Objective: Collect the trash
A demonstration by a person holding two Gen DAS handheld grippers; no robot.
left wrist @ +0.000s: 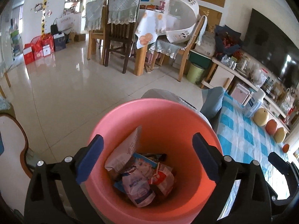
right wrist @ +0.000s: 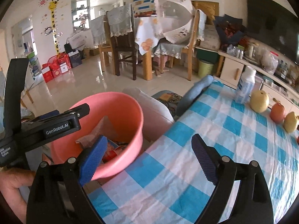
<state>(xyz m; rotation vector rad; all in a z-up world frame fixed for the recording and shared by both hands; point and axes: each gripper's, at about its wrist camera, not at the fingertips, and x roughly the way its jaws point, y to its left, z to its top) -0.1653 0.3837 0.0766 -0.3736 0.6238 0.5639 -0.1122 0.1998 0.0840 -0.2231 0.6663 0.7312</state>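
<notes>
A pink bin [left wrist: 168, 123] stands beside the table and holds several wrappers [left wrist: 143, 175]. My left gripper [left wrist: 147, 158] is open and empty, straight above the bin's mouth. In the right wrist view the bin [right wrist: 119, 108] is at the left of the checked tablecloth [right wrist: 214, 130]. My right gripper [right wrist: 149, 160] is open and empty, over the table's left edge beside the bin. The left gripper's body [right wrist: 56, 125] shows above the bin there.
A white bottle [right wrist: 244, 85], two pears [right wrist: 259, 100] and an orange fruit [right wrist: 277, 113] line the table's far right side. A blue cloth [right wrist: 194, 91] lies at the table's far corner. Dining chairs, a table and a green bin [left wrist: 195, 72] stand across the tiled floor.
</notes>
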